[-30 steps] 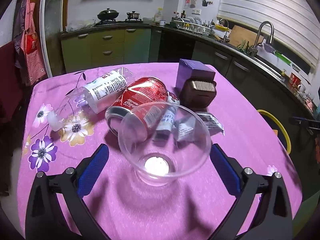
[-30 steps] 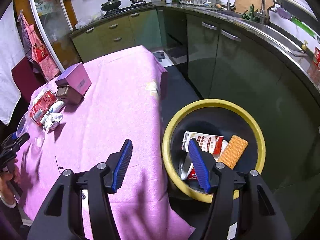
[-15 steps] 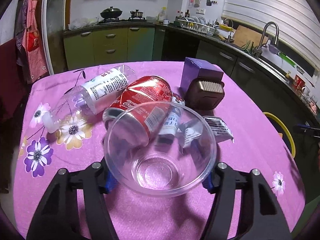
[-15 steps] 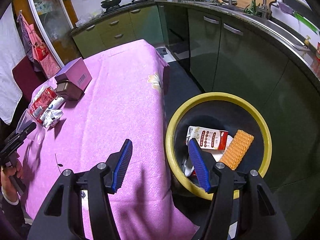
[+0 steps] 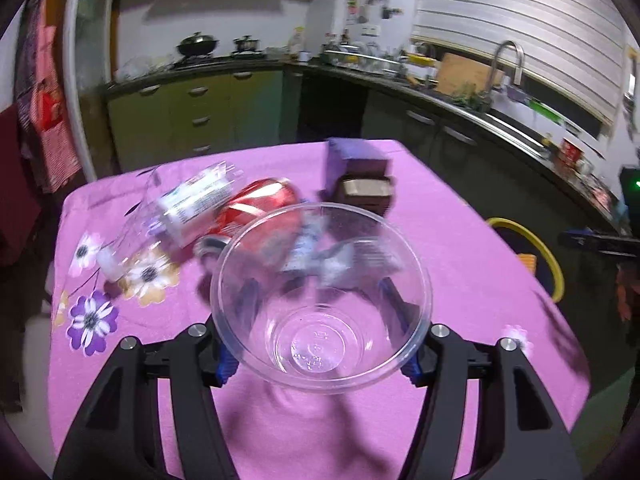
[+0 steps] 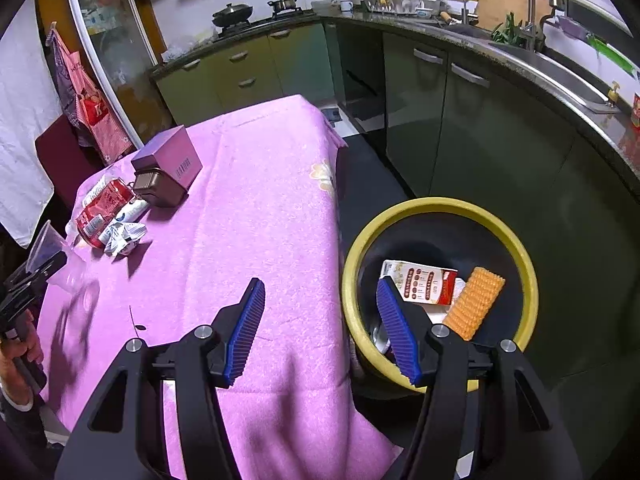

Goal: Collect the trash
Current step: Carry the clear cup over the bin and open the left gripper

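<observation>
Now we hold the clear plastic cup (image 5: 320, 300) clamped in our left hand-held gripper (image 5: 318, 364), raised off the pink worktop (image 5: 460, 248) where a second ago it stood between wide jaws. The can (image 5: 256, 212) and bottle (image 5: 192, 200) lie behind it. Our right hand-held gripper (image 6: 320, 332) stays wide and empty beside the yellow-rimmed bin (image 6: 520, 256).

Left wrist view: bottle (image 5: 192, 204), can (image 5: 256, 210) and wrapper (image 5: 344, 260) motion-blurred (labels unreadable); left gripper (image 5: 320, 320) pads largely hidden behind clear cup (image 5: 320, 300); right wrist view: cup (image 6: 42, 246) cut by frame edge.
</observation>
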`<state>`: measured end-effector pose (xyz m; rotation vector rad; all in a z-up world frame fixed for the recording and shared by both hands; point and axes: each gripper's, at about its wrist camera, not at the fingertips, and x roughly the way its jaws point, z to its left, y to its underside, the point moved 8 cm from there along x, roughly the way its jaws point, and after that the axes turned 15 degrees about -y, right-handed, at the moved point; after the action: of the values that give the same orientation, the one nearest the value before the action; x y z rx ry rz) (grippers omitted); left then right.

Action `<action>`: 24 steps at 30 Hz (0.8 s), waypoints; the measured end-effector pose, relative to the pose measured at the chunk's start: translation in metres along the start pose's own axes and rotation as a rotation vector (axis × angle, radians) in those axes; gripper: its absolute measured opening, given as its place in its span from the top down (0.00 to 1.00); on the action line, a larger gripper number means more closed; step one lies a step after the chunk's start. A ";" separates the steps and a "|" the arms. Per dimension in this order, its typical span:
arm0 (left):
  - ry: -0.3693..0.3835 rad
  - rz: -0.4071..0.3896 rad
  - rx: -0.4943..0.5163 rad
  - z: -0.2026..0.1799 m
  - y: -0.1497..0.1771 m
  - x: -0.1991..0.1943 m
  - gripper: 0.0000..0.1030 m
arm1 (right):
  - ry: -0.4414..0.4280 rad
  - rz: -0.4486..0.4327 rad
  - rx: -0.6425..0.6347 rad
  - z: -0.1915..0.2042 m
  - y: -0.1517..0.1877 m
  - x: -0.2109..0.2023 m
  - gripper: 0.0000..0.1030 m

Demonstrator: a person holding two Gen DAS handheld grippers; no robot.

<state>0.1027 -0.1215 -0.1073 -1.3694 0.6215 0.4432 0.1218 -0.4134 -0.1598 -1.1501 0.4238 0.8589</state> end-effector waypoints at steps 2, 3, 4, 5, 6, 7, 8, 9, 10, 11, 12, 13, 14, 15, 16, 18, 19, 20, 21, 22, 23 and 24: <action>0.047 -0.003 0.036 -0.020 -0.006 -0.008 0.43 | 0.016 -0.019 0.003 -0.005 0.001 -0.013 0.43; 0.089 -0.002 0.065 -0.036 -0.010 -0.012 0.43 | 0.025 -0.028 0.005 -0.008 0.001 -0.018 0.43; 0.113 -0.002 0.084 -0.047 -0.013 -0.014 0.43 | 0.044 -0.040 0.007 -0.013 0.002 -0.027 0.43; 0.148 -0.004 0.113 -0.065 -0.018 -0.015 0.43 | 0.067 -0.053 0.011 -0.019 0.004 -0.036 0.43; 0.186 -0.003 0.138 -0.083 -0.024 -0.016 0.43 | 0.081 -0.063 0.015 -0.024 0.005 -0.042 0.43; 0.218 0.000 0.155 -0.098 -0.028 -0.016 0.43 | 0.098 -0.078 0.024 -0.031 0.007 -0.053 0.43; 0.255 0.003 0.173 -0.116 -0.033 -0.016 0.43 | 0.111 -0.092 0.036 -0.039 0.010 -0.063 0.43; 0.280 0.002 0.187 -0.130 -0.038 -0.016 0.43 | 0.122 -0.102 0.045 -0.044 0.012 -0.070 0.43; 0.318 -0.005 0.216 -0.155 -0.045 -0.015 0.43 | 0.138 -0.113 0.055 -0.051 0.016 -0.079 0.43; 0.338 -0.016 0.239 -0.173 -0.050 -0.015 0.43 | 0.158 -0.127 0.067 -0.060 0.021 -0.089 0.43; 0.365 -0.027 0.267 -0.195 -0.055 -0.016 0.43 | 0.169 -0.134 0.076 -0.066 0.024 -0.096 0.43; 0.396 -0.029 0.287 -0.216 -0.059 -0.014 0.43 | 0.181 -0.142 0.090 -0.074 0.030 -0.104 0.43; 0.427 -0.022 0.305 -0.235 -0.062 -0.012 0.43 | 0.185 -0.147 0.101 -0.079 0.033 -0.109 0.43; 0.455 -0.012 0.320 -0.255 -0.065 -0.008 0.43 | 0.190 -0.155 0.122 -0.089 0.040 -0.116 0.43; 0.474 -0.006 0.331 -0.270 -0.065 -0.006 0.43 | 0.195 -0.160 0.136 -0.095 0.045 -0.121 0.43; 0.515 0.013 0.366 -0.309 -0.065 0.004 0.43 | 0.202 -0.167 0.160 -0.106 0.052 -0.128 0.43; 0.527 0.019 0.379 -0.322 -0.065 0.008 0.43 | 0.204 -0.171 0.175 -0.113 0.057 -0.132 0.43; 0.544 0.026 0.397 -0.340 -0.063 0.014 0.43 | 0.206 -0.174 0.189 -0.120 0.061 -0.135 0.43; 0.554 0.035 0.414 -0.357 -0.062 0.021 0.43 | 0.209 -0.175 0.201 -0.124 0.066 -0.136 0.43; 0.556 0.042 0.424 -0.368 -0.062 0.027 0.42 | 0.211 -0.175 0.214 -0.130 0.070 -0.138 0.43; 0.563 0.051 0.436 -0.382 -0.061 0.035 0.42 | 0.212 -0.175 0.225 -0.135 0.074 -0.139 0.43; 0.572 0.060 0.442 -0.394 -0.060 0.043 0.41 | 0.214 -0.175 0.236 -0.138 0.077 -0.139 0.43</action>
<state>0.1134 -0.5221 -0.1217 -1.0446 1.1558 -0.0565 -0.0072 -0.5798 -0.1634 -1.0454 0.5751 0.5200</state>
